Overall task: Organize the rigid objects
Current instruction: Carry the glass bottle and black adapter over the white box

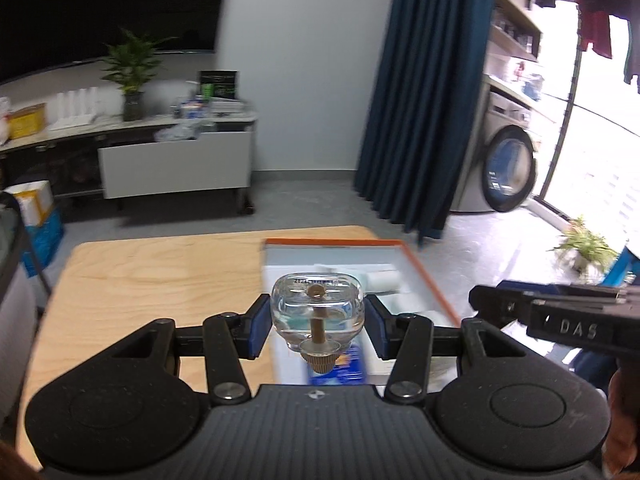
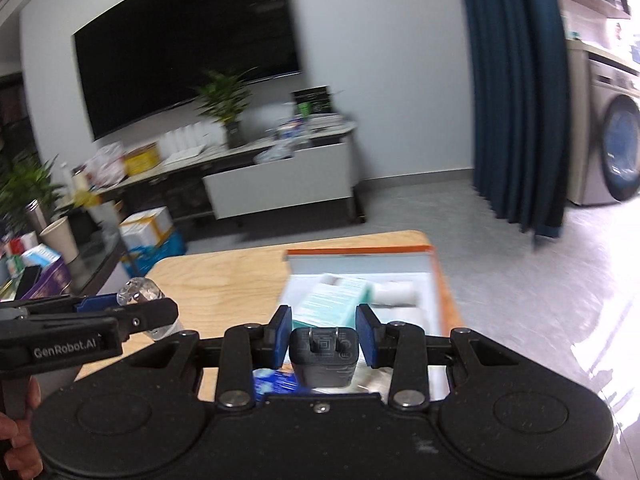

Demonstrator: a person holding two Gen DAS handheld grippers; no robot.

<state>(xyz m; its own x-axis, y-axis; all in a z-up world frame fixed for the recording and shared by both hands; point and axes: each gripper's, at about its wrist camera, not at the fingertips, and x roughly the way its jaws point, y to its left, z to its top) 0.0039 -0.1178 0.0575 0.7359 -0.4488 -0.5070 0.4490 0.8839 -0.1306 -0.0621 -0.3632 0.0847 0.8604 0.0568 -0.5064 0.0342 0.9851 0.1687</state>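
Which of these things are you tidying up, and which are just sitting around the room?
Part of the job:
- glass bottle, held in the left gripper
- black charger, held in the right gripper
- orange-edged box on the table, with a teal carton inside

Just lying about:
- potted plant
- TV
- washing machine
- curtain

Room: pale grey-white wall (image 1: pixel 304 72) with a large dark screen (image 2: pixel 188 52) mounted on it. Below the screen, a long low cabinet (image 1: pixel 176 168) with a cluttered top and a potted plant (image 1: pixel 132 72). Dark blue curtain (image 1: pixel 424 100) hangs floor-length to the right of the wall. Beyond it, a front-loading washing machine (image 1: pixel 504 168) under shelves. Strong daylight enters from the far right, glaring on the grey floor (image 1: pixel 312 204). Light wooden tabletop (image 1: pixel 160 280) in the foreground.
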